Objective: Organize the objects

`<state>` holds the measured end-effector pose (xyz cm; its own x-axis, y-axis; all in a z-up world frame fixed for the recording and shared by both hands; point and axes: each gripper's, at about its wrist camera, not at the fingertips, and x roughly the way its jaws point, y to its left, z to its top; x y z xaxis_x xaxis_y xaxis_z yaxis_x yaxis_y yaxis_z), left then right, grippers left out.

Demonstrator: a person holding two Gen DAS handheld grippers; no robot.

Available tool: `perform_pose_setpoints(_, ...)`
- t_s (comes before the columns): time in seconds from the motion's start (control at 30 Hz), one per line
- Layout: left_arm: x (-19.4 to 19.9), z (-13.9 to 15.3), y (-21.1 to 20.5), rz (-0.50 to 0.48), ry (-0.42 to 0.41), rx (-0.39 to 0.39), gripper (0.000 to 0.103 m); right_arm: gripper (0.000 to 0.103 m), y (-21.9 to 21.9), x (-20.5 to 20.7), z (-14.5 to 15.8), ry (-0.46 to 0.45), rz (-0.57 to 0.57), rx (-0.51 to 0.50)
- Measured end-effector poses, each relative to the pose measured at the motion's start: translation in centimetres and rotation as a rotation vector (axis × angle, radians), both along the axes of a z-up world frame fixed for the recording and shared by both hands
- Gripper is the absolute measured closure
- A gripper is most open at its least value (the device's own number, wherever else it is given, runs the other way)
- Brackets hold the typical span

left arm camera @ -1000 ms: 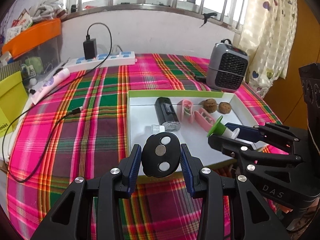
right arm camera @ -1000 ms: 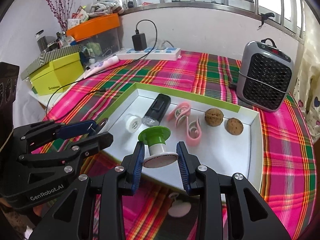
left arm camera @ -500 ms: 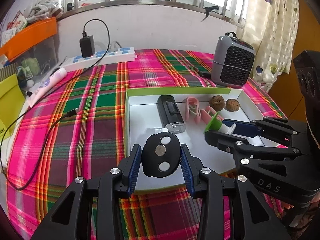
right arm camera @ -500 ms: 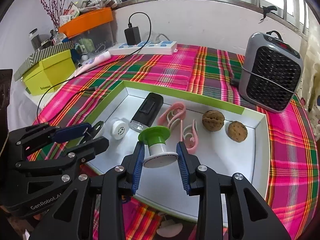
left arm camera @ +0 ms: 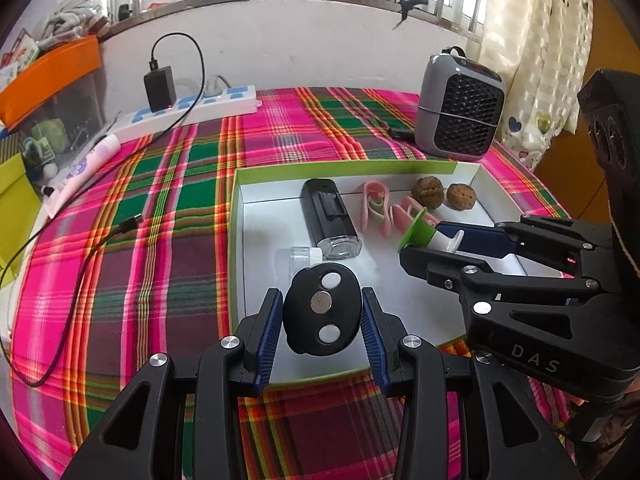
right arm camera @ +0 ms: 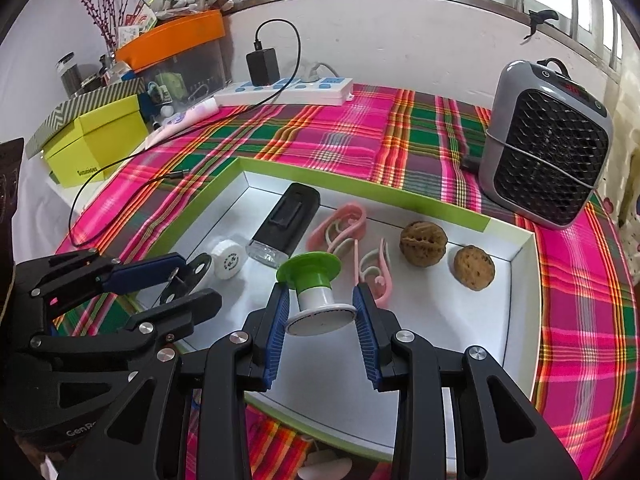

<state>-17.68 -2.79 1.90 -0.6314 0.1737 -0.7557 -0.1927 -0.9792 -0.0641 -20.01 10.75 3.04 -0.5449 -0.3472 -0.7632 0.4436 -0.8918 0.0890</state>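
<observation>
My left gripper [left arm camera: 321, 320] is shut on a black oval disc [left arm camera: 322, 308] with three metal dots, held above the near left part of the white tray [left arm camera: 264, 224]. The disc also shows edge-on in the right wrist view [right arm camera: 198, 266]. My right gripper [right arm camera: 322, 312] is shut on a green-and-white spool [right arm camera: 314, 284], held over the tray's [right arm camera: 460, 332] middle; the spool also shows in the left wrist view [left arm camera: 420, 232]. In the tray lie a black flashlight [right arm camera: 286, 226], a small white round cap [right arm camera: 228, 260], two pink clips [right arm camera: 340, 226], and two walnuts [right arm camera: 423, 238].
A grey heater [right arm camera: 548, 144] stands behind the tray at the right. A white power strip [right arm camera: 288, 90] with a black charger and cable lies at the back. A yellow-green box [right arm camera: 94, 140] and an orange-lidded bin [right arm camera: 176, 46] are at the left. The plaid cloth [left arm camera: 160, 208] covers the table.
Both grippers have moved forward over the tray with their objects still held. The tray and its contents look closer and larger.
</observation>
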Motion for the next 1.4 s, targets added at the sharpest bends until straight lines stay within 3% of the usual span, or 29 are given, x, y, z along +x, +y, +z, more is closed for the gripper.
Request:
perform_pose_setpoints(0.33, -0.1, 0.0, 0.5, -0.021, -0.004, -0.046, 0.066, 0.068, -0.4, -0.5, 0.0, 0.000, 0.045, 0.026)
perform_pose_setpoints(1.4, -0.3, -0.2, 0.5, -0.020, -0.006, -0.041, 0.066, 0.068, -0.8, -1.4, -1.1, -0.034, 0.075, 0.027)
